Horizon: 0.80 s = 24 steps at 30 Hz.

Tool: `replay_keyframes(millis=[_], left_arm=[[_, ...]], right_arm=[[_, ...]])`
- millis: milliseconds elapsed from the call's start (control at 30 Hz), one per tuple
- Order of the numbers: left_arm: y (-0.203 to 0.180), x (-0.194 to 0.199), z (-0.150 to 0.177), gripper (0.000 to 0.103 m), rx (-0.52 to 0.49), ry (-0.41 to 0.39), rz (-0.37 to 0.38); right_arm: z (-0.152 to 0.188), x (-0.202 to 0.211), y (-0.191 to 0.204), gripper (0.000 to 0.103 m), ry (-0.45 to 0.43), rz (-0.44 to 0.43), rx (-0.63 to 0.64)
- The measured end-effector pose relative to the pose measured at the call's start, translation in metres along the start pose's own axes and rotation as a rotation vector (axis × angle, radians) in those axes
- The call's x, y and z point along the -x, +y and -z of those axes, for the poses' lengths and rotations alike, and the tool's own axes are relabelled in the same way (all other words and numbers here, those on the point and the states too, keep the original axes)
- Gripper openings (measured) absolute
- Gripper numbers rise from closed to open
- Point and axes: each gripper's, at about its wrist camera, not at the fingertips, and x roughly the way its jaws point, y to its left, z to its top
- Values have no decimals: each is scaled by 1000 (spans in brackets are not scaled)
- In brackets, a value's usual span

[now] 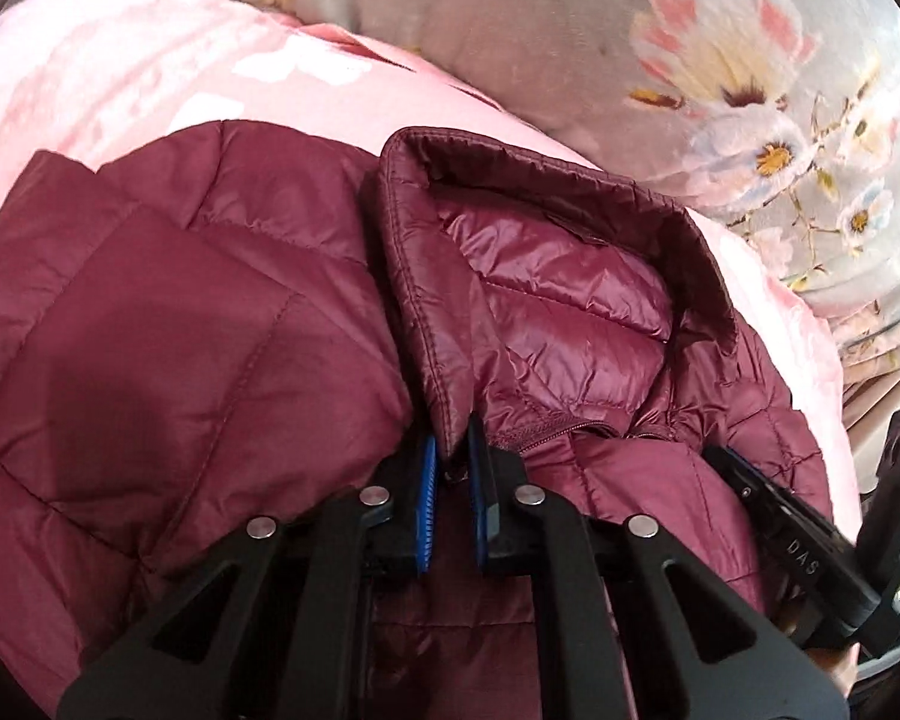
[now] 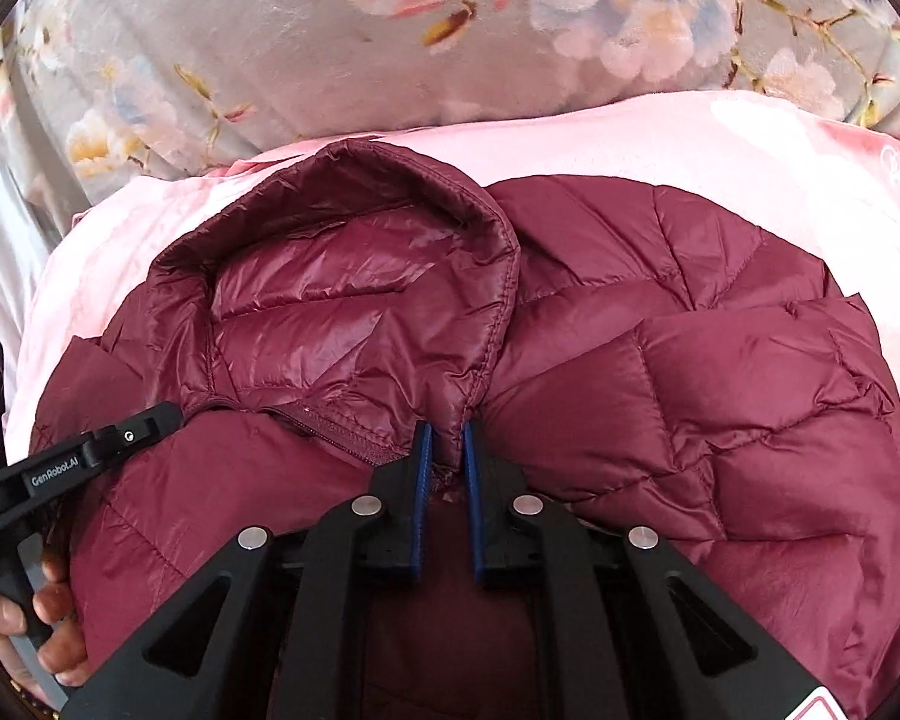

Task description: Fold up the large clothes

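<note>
A maroon quilted puffer jacket [image 1: 168,324] lies front up on a pink blanket [image 1: 120,78], its stand-up collar [image 1: 546,276] open toward me. In the left wrist view, my left gripper [image 1: 450,468] is shut with its blue pads [image 1: 427,498] pinching the collar's front edge near the zipper [image 1: 546,429]. In the right wrist view, the jacket [image 2: 720,396] spreads to the right, and my right gripper [image 2: 447,456] is shut on the other front edge of the collar [image 2: 354,294]. Each view shows the other gripper at its side: the right one [image 1: 774,516], the left one [image 2: 120,438].
The pink blanket [image 2: 660,138] lies over a grey bedspread [image 2: 258,48] printed with large flowers, which fills the far side. A hand [image 2: 24,624] holds the left gripper's handle at the lower left of the right wrist view.
</note>
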Motion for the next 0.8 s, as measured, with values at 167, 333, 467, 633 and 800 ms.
replay_keyframes(millis=[167, 333, 467, 633, 800], left_arm=[[2, 2, 1, 9, -10, -12, -6], [21, 19, 2, 14, 96, -12, 86], [34, 55, -24, 33, 213, -41, 191], [35, 45, -89, 68, 411, -45, 294], [40, -20, -115, 68, 592, 135, 290]], right_arm=[[-2, -2, -6, 7, 4, -30, -24], [-2, 12, -22, 15, 34, -123, -113], [-23, 44, -41, 37, -21, -281, -273], [-74, 23, -48, 57, -37, -487, -500], [-90, -41, -55, 57, 104, -568, -760]])
